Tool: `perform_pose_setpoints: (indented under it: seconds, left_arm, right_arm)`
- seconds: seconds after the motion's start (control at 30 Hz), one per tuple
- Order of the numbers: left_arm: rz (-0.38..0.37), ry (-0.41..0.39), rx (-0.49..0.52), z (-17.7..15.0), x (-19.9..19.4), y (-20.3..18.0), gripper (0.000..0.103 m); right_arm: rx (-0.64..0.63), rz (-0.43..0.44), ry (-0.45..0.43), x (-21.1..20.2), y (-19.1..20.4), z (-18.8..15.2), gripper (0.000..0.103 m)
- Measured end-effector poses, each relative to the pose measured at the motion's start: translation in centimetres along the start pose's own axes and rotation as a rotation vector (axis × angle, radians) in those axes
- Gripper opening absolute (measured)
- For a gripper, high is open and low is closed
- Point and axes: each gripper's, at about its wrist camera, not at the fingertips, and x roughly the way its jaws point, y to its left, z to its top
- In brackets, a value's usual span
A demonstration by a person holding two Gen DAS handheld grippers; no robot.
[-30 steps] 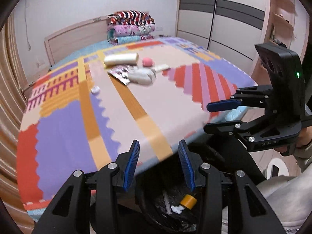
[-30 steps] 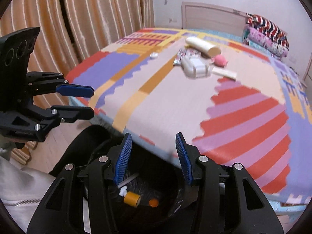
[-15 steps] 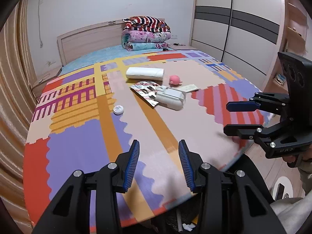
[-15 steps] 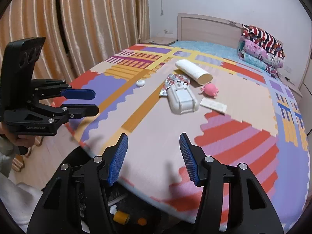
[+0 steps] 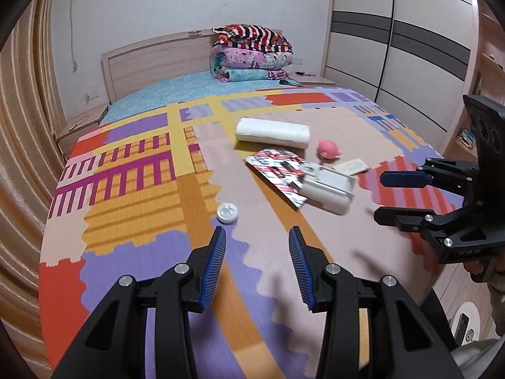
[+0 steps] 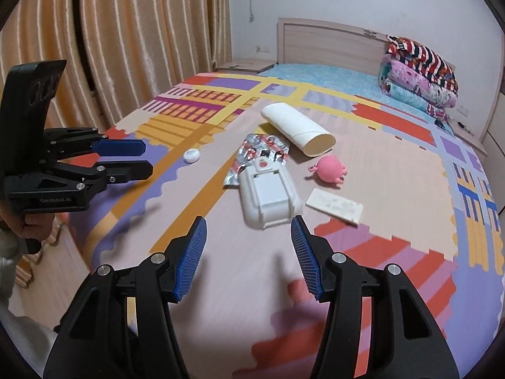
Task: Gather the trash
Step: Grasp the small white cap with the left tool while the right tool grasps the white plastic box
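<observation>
Right wrist view: right tool [image 6: 248, 240] jaws just widened, empty — white tray [image 6: 268, 197] at 12 o'clock on bed [image 6: 394, 145], cap [image 6: 191, 155] at 11. Left tool [image 5: 255, 249] half-open, empty.

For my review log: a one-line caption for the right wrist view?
Open right gripper over the patterned bed, facing the white container, cardboard tube and pink toy.

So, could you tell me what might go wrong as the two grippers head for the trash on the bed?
1. The white plastic container lies on the foil wrapper; grabbing either may drag the other.
2. The pink toy sits among the trash and could be binned by mistake.
3. The small white cap is low and round on soft bedding; the left gripper might pinch fabric instead.
</observation>
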Motion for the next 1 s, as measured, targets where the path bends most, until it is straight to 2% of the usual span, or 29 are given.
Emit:
perform_pose_setpoints:
  seconds: [0.3,0.53,0.7,0.73,1.0]
  left_arm:
    - [0.016,0.053,-0.023,0.7,3.9,1.7,0.04]
    - [0.02,0.071,-0.026,1.3,5.5,2.1,0.039]
    - [0.05,0.062,-0.008,1.3,6.0,2.0,0.026]
    - [0.063,0.057,-0.001,1.3,6.0,2.0,0.021]
    - [0.072,0.044,0.001,1.3,5.2,1.8,0.02]
  right_arm:
    - [0.015,-0.006,0.028,2.7,-1.1,0.9,0.057]
    - [0.028,-0.009,0.05,4.0,-1.6,1.1,0.057]
    - [0.028,-0.014,0.067,4.7,-1.8,1.0,0.056]
    - [0.028,-0.014,0.068,4.8,-1.8,1.0,0.056]
    - [0.038,-0.005,0.048,4.2,-1.8,0.9,0.055]
